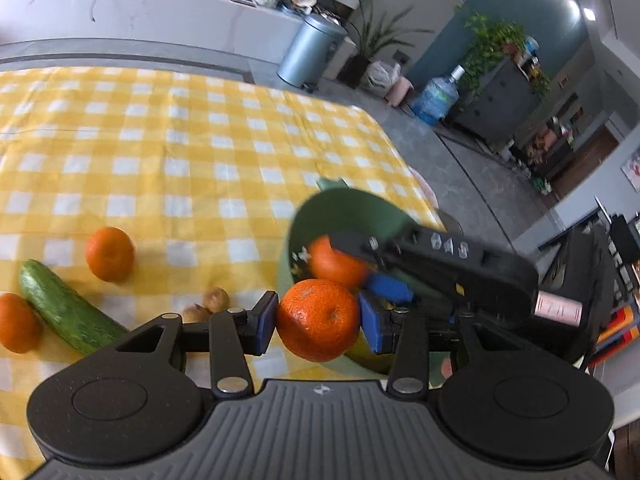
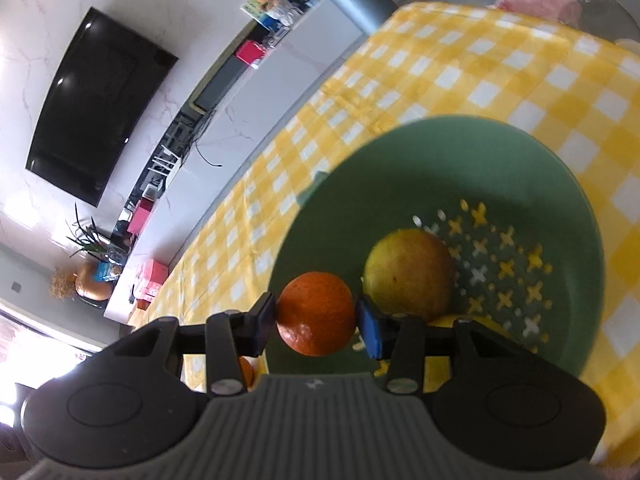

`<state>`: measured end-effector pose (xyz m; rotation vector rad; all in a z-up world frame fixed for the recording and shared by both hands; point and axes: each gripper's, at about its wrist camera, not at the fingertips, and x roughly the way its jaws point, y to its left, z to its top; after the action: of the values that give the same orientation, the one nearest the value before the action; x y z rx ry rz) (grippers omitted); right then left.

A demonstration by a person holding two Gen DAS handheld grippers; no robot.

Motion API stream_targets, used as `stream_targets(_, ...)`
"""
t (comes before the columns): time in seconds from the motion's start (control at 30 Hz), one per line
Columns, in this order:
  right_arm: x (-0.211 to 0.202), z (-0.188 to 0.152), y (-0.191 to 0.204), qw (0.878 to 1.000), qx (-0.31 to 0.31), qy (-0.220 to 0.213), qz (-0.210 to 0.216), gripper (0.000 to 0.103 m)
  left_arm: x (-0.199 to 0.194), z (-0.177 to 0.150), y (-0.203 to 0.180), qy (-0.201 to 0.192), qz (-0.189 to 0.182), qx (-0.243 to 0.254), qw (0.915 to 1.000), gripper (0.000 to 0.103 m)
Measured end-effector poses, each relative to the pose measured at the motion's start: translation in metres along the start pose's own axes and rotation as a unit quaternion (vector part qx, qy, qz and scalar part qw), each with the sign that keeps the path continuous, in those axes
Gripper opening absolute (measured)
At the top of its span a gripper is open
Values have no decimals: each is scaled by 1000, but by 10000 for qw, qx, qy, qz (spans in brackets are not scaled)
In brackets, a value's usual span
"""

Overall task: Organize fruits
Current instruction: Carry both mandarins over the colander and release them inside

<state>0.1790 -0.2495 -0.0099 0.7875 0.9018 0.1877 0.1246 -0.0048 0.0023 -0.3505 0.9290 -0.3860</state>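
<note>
My left gripper (image 1: 318, 320) is shut on an orange (image 1: 318, 318), held at the near rim of the green perforated bowl (image 1: 352, 208). My right gripper (image 2: 316, 316) is shut on a second orange (image 2: 316, 312) over the bowl (image 2: 400, 152); in the left wrist view that gripper and its orange (image 1: 336, 264) show inside the bowl. A yellow-green pear-like fruit (image 2: 408, 272) lies in the bowl, with a yellow fruit (image 2: 472, 324) partly hidden behind my right finger. Two more oranges (image 1: 110, 254) (image 1: 16, 322) lie on the checked cloth at left.
A cucumber (image 1: 68, 312) and two small brown lumps (image 1: 216, 300) lie on the yellow checked tablecloth (image 1: 180, 152). The table edge runs along the right of the bowl, with floor, a grey bin (image 1: 310, 52) and a water jug (image 1: 436, 98) beyond.
</note>
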Motion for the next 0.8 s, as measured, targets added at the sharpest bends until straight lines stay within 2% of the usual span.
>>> stream_targets(0.03,-1,1,1,10000,-30,-42,-4,49,2,-1,-4,61,-33,111,9999,49)
stream_targets(0.1,-2,2,2,9999,-50,-99,42,62,6,-3,-10,162,-105,352,9992,49)
stream_targets(0.13,-4,3,2,9999,-37,-121,81,73,7,-4,-12,157,-106,414,9990,49)
stream_targets(0.23,-18,5,0,9995,-6,-284,169,76,8,-4,-18,106,-45,407,9991,49)
stream_targets(0.33,-41,11,-5,9975,-8,-710,-2,92,13,1,-24,66,-64,451,9989,49)
stream_targets(0.4,-54,12,-12,9948,33,-997,-208,94,18,4,-31,48,-78,585,9982,49)
stream_targets(0.47,-62,12,-21,9937,80,-1083,-289,94,25,7,-35,58,36,615,9981,49)
stream_targets(0.6,-66,12,-36,9936,285,-1055,-271,94,39,15,-41,52,262,573,9980,49)
stream_targets(0.8,-64,11,-43,9940,275,-1022,-291,93,59,27,-43,-92,609,523,9967,49)
